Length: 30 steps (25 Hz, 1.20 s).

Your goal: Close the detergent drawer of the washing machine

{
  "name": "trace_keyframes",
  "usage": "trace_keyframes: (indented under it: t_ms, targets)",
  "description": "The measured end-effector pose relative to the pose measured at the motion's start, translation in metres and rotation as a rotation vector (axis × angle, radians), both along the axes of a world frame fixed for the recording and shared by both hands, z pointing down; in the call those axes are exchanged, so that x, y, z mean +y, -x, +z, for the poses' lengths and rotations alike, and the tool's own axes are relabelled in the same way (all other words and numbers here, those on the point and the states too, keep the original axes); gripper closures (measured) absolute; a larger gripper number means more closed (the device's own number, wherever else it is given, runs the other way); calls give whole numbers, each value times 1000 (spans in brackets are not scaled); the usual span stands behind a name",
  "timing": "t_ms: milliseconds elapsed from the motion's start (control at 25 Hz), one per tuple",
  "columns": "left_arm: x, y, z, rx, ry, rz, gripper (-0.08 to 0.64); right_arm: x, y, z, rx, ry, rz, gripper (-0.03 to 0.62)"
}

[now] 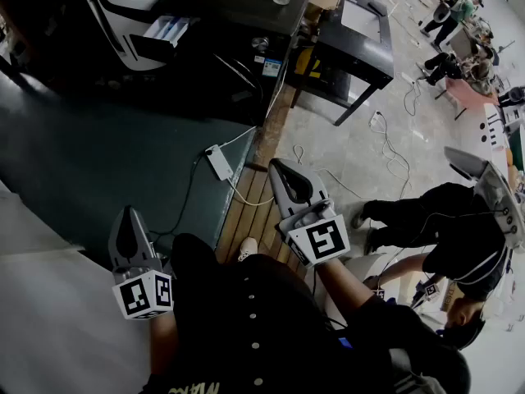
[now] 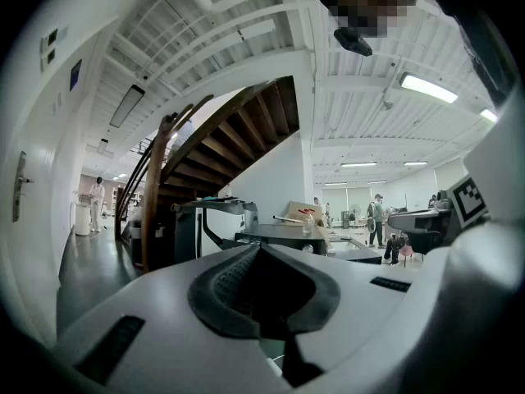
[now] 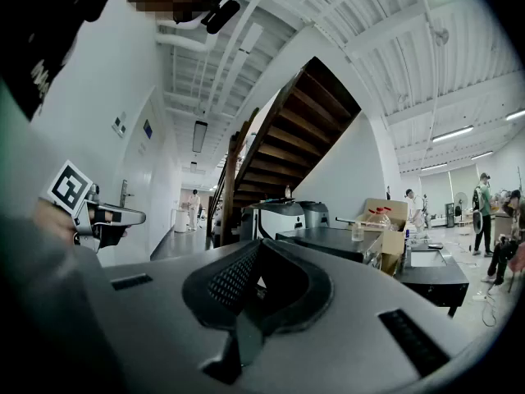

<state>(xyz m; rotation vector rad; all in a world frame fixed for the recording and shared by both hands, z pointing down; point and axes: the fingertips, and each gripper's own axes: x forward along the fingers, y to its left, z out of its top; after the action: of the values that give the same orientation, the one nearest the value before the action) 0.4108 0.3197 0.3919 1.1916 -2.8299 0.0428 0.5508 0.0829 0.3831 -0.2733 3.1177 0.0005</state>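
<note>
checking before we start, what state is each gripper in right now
left grey two-jaw gripper: closed, holding nothing
right grey two-jaw gripper: closed, holding nothing

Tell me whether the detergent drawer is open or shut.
Open. The drawer sticks out of the washer, and its white and blue compartments show from above.

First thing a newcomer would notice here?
The left hand-held gripper and right hand-held gripper, low in the head view, both shut and empty. At the top, the dark washing machine with its pale detergent drawer pulled out. A person in black crouches at right.
</note>
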Motion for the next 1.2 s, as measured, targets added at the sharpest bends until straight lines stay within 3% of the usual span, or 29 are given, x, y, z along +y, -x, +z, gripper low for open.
trace_keyframes:
  t_ms: [240, 400, 720, 760, 800, 840, 1200]
  targets:
    - [3, 3, -1, -1, 8, -12, 552, -2, -2, 11, 79, -13, 5, 565]
    - [3, 1, 1, -1, 3, -23, 552, -1, -4, 11, 10, 12, -22, 565]
    - [5, -1, -2, -4, 8, -46, 552, -3, -3, 17, 23, 56, -48, 561]
    - [7, -1, -2, -3, 9, -51, 552, -2, -2, 19, 28, 63, -60, 513]
    - [8, -1, -2, -4, 9, -55, 552, -1, 0, 22, 35, 67, -72, 412]
    - [9, -1, -1, -4, 11, -59, 552, 0, 2, 24, 42, 65, -80, 396]
    - [22, 27, 0, 4, 11, -92, 552, 6, 38, 20, 44, 37, -102, 416]
